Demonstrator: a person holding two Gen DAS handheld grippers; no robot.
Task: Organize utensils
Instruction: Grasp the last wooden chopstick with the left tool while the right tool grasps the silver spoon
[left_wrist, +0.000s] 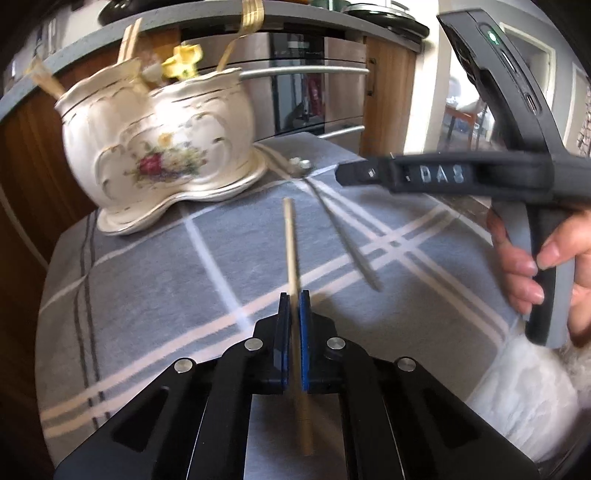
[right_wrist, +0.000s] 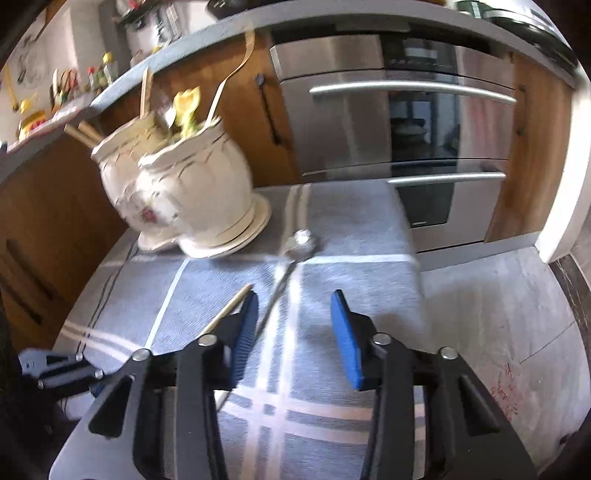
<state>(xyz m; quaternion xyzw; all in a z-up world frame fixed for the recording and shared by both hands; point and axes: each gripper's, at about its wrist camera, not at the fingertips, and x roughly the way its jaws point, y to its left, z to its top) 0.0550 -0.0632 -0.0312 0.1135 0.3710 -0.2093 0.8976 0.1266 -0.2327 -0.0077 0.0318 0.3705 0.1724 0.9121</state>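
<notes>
Left wrist view: your left tongs (left_wrist: 294, 301) are clenched on a wooden chopstick (left_wrist: 291, 243); it runs between the blue pads (left_wrist: 305, 332), tip pointing ahead toward the ceramic utensil holder (left_wrist: 159, 147), butt end sticking out behind the pads; grip sits low on the stick, so expect it to swing; keep the wrist steady as you lift. The holder stands at the far left of the counter (left_wrist: 140, 280) on its grey plaid cloth, already stuffed with chopsticks and something yellow; aim for a gap at the rim, tip the stick upright before you let go, do not knock the rim. A metal spoon (left_wrist: 332, 214) lies just right of the chopstick, bowl near the holder's base; your right tongs (left_wrist: 341, 171) hover above it, held by your hand (left_wrist: 532, 254); from this side you cannot tell how wide they stand.

Right wrist view: right tongs (right_wrist: 293, 306) are released, pads apart with nothing pressed; the spoon (right_wrist: 284, 277) handle runs in beside the left pad (right_wrist: 243, 332), not centred; shift left so the handle sits midway, then come down flat to the cloth and close on the handle, not the bowl. Chopstick (right_wrist: 231, 306) pokes out beside that same pad; keep the two sticks from crossing. Holder (right_wrist: 177, 188) is far left; blurred here.
</notes>
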